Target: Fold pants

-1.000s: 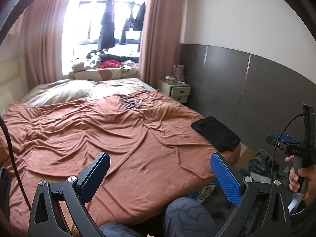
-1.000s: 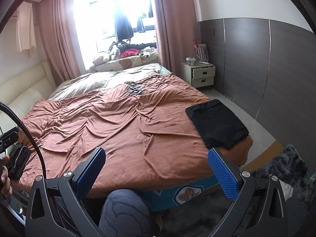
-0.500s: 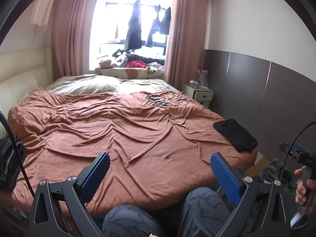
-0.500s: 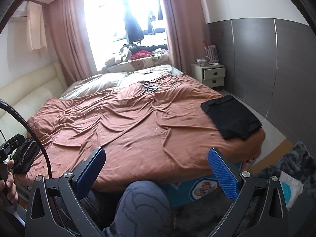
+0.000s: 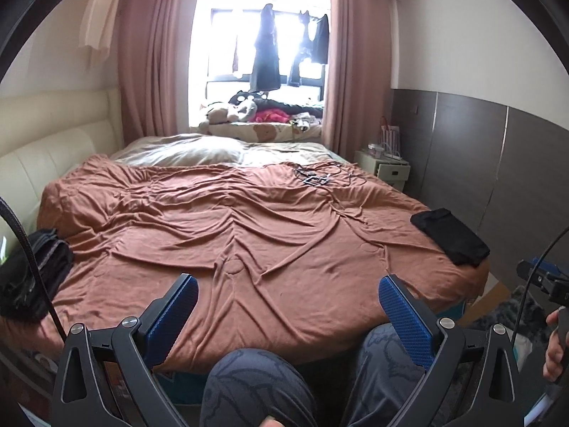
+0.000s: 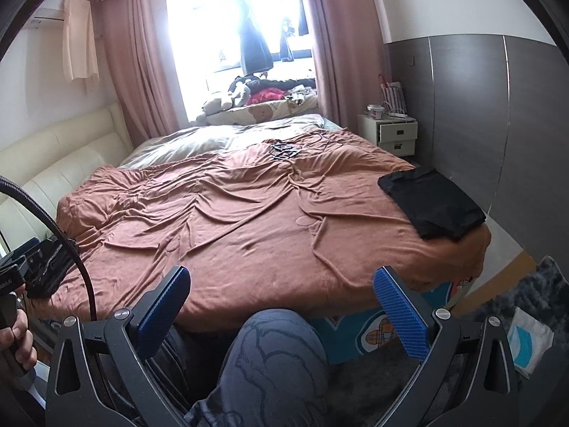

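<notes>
Both tongs are hovering wide apart and gripping nothing, low at the near edge of the bed [image 5: 270,235]. The left tongs [image 5: 288,306] and the right tongs [image 6: 281,295] are sitting well apart from the folded black pants [image 6: 432,203], which are lying on the bed's near right corner. Any writing is showing too small to read.

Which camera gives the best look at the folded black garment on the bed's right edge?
The right wrist view: the flat folded black garment appears large and fully visible on the rust-brown bedspread. The left wrist view shows it smaller, near the frame's edge.
</notes>
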Available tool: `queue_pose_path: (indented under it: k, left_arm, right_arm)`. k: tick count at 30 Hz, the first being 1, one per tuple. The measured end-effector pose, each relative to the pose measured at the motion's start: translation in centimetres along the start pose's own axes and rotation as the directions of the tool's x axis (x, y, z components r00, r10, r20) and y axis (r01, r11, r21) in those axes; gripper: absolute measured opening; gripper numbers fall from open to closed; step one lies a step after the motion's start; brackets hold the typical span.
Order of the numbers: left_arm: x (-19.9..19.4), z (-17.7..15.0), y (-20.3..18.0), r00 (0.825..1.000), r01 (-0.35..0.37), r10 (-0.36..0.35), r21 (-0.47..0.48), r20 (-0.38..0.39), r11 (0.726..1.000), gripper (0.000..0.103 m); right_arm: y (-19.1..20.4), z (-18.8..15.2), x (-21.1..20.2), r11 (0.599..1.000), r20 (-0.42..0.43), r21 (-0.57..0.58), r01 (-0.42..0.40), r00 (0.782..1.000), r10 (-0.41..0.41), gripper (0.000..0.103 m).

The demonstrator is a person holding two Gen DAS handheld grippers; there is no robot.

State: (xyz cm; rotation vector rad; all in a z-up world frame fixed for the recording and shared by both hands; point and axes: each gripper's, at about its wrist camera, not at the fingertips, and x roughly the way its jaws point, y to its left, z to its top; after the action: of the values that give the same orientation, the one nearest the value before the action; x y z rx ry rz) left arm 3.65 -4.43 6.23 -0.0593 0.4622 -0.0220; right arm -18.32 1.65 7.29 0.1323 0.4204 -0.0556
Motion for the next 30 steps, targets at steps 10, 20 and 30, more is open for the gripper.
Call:
queue_pose_path:
  k: [10, 20, 30]
  left_arm:
    - [0.5, -1.1, 0.2, 1.0, -0.008, 0.008, -0.003, -0.019, 1.0, 0.102]
    - [0.6, -1.1, 0.6, 1.0, -0.012, 0.012, -0.015, -0.023, 1.0, 0.102]
    - [0.4, -1.0, 0.6, 1.0, -0.011, 0.01, -0.018, -0.024, 1.0, 0.102]
  right_arm:
    - [0.7, -0.3, 0.7, 1.0, -0.008, -0.007, 0.025, 1.0, -0.025, 0.103]
    - [1.4, -1.1, 0.6, 1.0, -0.003, -0.001, 0.03, 1.0, -0.03, 0.103]
    - [1.4, -1.0, 0.6, 1.0, -0.012, 0.002, 0.028, 1.0, -0.028, 0.103]
